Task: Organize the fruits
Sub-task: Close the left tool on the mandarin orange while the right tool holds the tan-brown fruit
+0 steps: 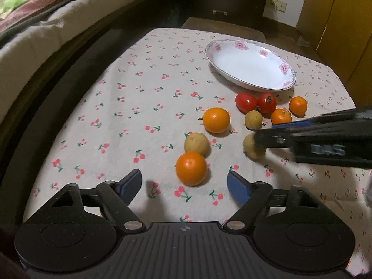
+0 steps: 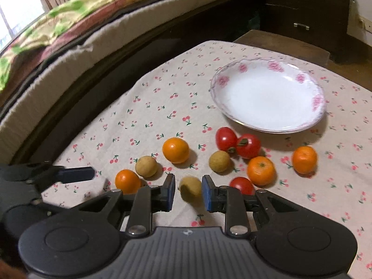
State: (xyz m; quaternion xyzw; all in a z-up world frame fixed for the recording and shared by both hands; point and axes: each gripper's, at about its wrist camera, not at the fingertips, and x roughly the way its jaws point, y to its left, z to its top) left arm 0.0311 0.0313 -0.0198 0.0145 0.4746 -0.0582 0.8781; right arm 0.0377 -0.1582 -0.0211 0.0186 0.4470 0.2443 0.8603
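Note:
Small oranges, red tomatoes and tan longans lie scattered on a cherry-print tablecloth (image 2: 162,107), in front of a white plate (image 2: 267,125) with pink flowers. My right gripper (image 2: 188,189) is shut on one longan (image 2: 191,191), low over the cloth. In the left wrist view the same longan (image 1: 252,151) shows half hidden under that gripper's fingers. My left gripper (image 1: 184,182) is open. An orange (image 1: 191,171) sits on the cloth just beyond its fingertips, with a longan (image 1: 196,144) behind it. Nothing lies on the plate (image 1: 232,74).
Two tomatoes (image 2: 237,143), a third tomato (image 2: 241,184), two oranges (image 2: 261,169) and a longan (image 2: 219,160) cluster near the plate. Another orange (image 2: 175,150) lies further left. A bed (image 2: 69,46) runs along the table's left side, with dark drawers (image 2: 302,11) behind it.

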